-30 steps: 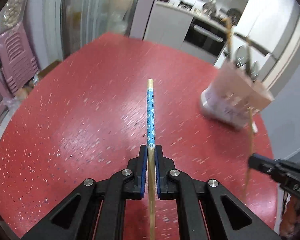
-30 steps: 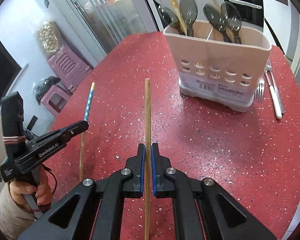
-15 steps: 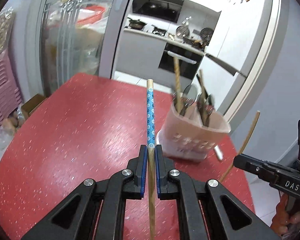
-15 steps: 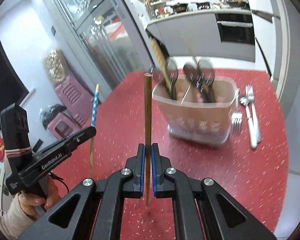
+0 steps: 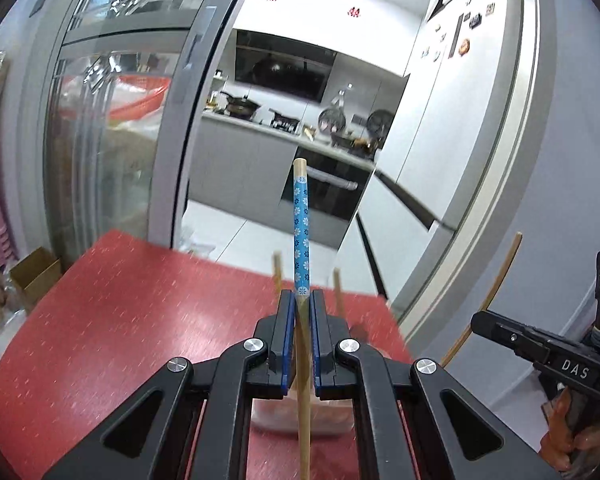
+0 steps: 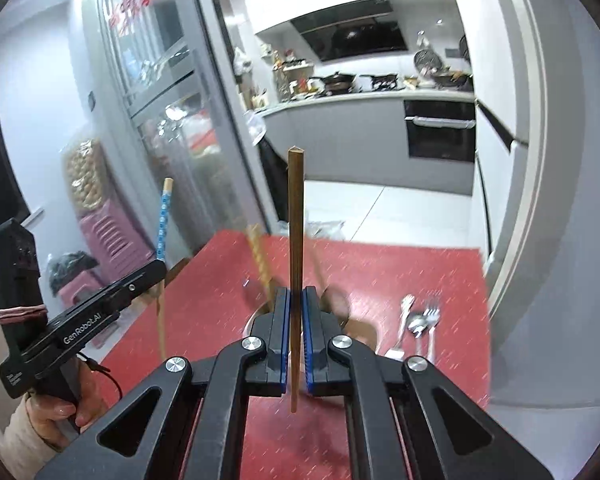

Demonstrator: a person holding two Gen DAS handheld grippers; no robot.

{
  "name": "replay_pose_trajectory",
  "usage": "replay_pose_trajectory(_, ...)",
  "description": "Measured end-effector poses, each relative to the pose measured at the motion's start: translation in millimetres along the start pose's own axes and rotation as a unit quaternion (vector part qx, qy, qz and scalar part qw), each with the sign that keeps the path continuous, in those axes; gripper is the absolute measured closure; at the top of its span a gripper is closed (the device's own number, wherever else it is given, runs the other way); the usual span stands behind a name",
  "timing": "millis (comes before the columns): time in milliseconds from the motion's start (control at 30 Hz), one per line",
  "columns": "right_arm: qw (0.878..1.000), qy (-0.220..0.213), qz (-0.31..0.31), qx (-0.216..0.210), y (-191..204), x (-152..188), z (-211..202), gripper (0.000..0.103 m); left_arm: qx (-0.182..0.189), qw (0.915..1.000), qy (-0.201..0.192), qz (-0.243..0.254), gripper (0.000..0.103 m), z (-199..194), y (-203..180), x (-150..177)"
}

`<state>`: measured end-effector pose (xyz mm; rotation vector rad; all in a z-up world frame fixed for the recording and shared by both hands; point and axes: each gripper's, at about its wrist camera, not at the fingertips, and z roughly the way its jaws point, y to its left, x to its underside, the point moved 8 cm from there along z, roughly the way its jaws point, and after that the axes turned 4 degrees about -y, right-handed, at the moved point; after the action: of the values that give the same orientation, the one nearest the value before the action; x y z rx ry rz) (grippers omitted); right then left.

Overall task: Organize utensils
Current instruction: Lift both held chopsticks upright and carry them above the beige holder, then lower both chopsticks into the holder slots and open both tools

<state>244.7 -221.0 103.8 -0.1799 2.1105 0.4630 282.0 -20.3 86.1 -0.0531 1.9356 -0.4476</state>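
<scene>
My left gripper [image 5: 300,300] is shut on a bamboo chopstick with a blue flowered top [image 5: 301,232], held upright. My right gripper [image 6: 295,296] is shut on a plain brown chopstick [image 6: 295,232], also upright. Both hover above the pinkish utensil holder [image 5: 300,416], which is mostly hidden behind the fingers; its rim shows in the right wrist view [image 6: 364,330]. Blurred handles [image 5: 277,276] stick up from it. The right gripper shows in the left wrist view [image 5: 540,348], the left gripper in the right wrist view [image 6: 100,312].
The red speckled table [image 5: 120,320] lies below. A fork and spoons [image 6: 420,320] lie on the table to the right of the holder. Pink stools [image 6: 108,248] stand at the left beyond the table. The kitchen counter and oven lie behind.
Both grippers have tilted upward and moved over the holder, which has slid from mid-view to beneath the fingers. The chopsticks stay gripped.
</scene>
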Motion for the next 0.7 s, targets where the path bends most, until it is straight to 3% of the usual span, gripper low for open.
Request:
replay_pose_trajectory(300,0.999,-0.021,-0.019,0.031,-17.8,-36.6,23.6,0.097,0.011,0.9990,-0.043,-0.009,0.071,43.5,-10.7,-21.3)
replay_pose_trajectory(700,0.997,-0.003,-0.049,0.061,-36.7,-10.8,70.4,0.097,0.001,0.9977,-0.067,0.000,0.071,94.5,-3.6,3.3)
